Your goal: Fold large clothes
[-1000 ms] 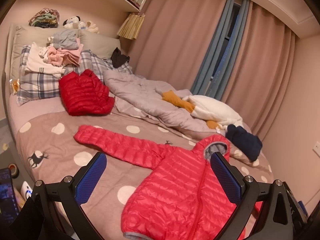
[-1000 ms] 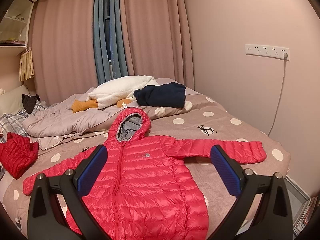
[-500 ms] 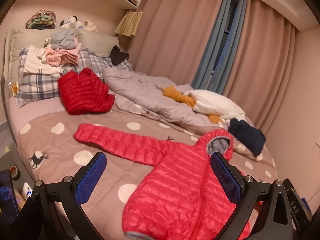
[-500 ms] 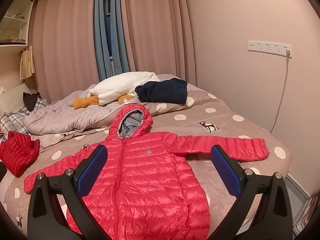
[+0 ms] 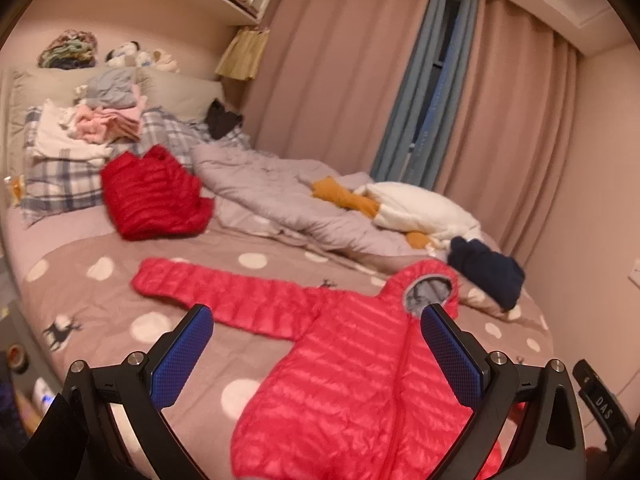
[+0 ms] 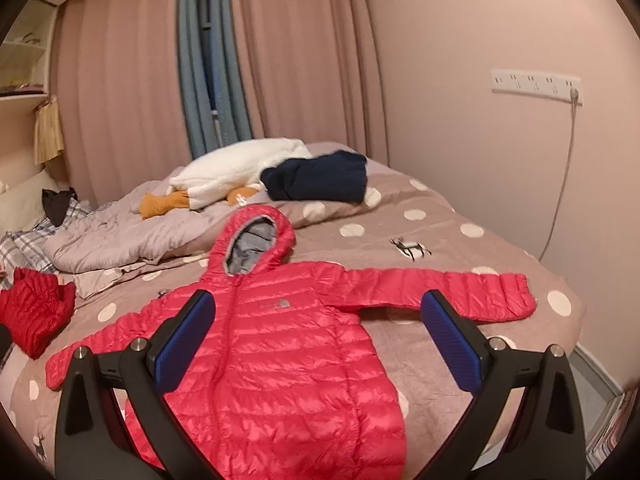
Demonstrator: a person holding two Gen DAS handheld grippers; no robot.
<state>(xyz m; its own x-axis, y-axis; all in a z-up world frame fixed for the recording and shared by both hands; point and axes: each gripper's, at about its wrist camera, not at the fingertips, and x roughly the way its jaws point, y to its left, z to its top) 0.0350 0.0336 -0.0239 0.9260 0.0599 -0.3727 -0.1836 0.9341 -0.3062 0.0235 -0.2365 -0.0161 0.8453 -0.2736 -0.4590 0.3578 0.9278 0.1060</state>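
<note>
The pink-red puffer jacket (image 6: 280,344) lies flat, front up on the polka-dot bedspread (image 6: 440,236), zipped, hood (image 6: 252,240) at twelve o'clock, sleeves out toward three and nine. The right gripper (image 6: 318,336) hangs above its chest, jaws spread wide, gripping nothing. The left gripper (image 5: 316,350) hovers over the sleeve and shoulder (image 5: 240,296), equally wide, also empty. Beyond the hood sit a navy garment (image 6: 320,180), a white plush pillow (image 6: 240,172) and a rumpled grey duvet (image 5: 272,196); a folded red jacket (image 5: 154,196) rests at ten o'clock.
</note>
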